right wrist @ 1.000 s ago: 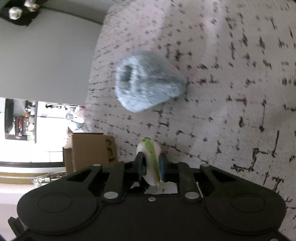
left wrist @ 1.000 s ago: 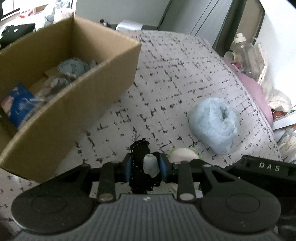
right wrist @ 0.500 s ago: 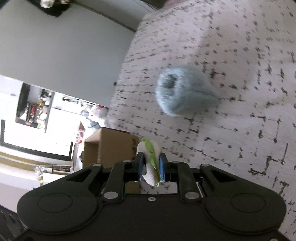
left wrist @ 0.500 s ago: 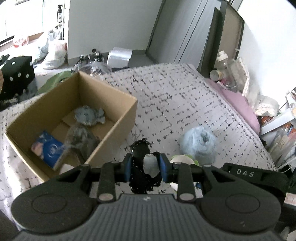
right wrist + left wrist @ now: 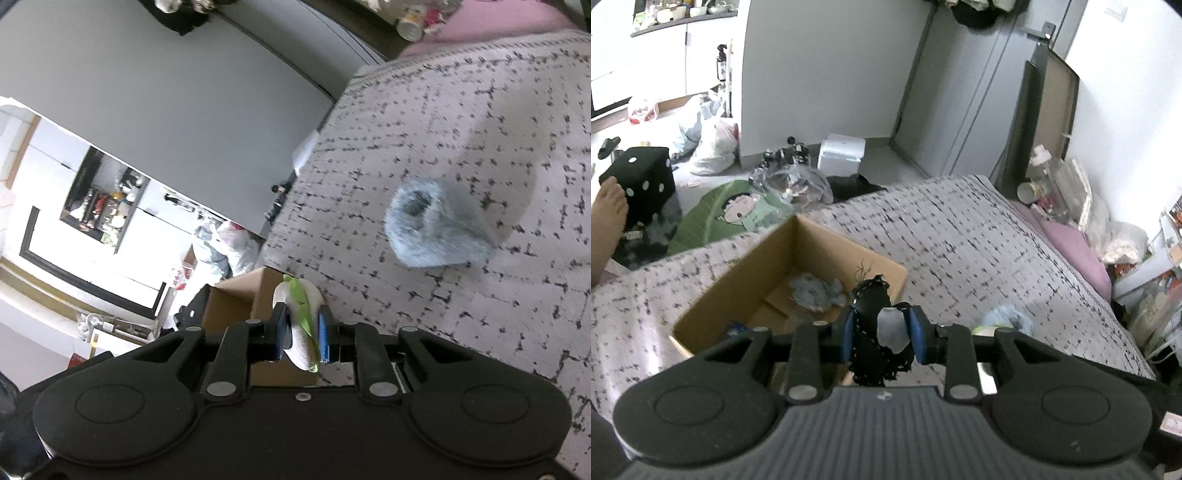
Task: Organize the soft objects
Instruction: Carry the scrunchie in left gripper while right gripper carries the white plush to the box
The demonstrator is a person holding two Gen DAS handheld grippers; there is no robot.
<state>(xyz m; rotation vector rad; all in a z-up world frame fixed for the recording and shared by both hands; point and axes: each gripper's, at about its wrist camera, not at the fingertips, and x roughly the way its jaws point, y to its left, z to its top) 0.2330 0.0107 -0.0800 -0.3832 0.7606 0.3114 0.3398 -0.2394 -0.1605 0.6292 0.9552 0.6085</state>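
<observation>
My left gripper (image 5: 882,338) is shut on a black lacy soft item (image 5: 870,332) with a pale patch, held high above the bed beside the open cardboard box (image 5: 720,295). The box holds a grey-blue plush (image 5: 812,291) and a blue packet. My right gripper (image 5: 300,334) is shut on a white and green soft item (image 5: 301,317), raised over the bed. A fuzzy light-blue plush (image 5: 436,229) lies on the patterned bedspread (image 5: 480,314); it also shows in the left wrist view (image 5: 1008,319). The box shows in the right wrist view (image 5: 236,302).
The bed's far edge meets a grey wardrobe (image 5: 960,92). A pink pillow (image 5: 1071,247) and bottles (image 5: 1041,181) crowd the right side. Bags (image 5: 709,140), a black dotted cube (image 5: 642,177) and a green cushion (image 5: 720,218) lie on the floor at left.
Both grippers have risen well above the bed with their items held. The box and the blue plush now look smaller and farther below.
</observation>
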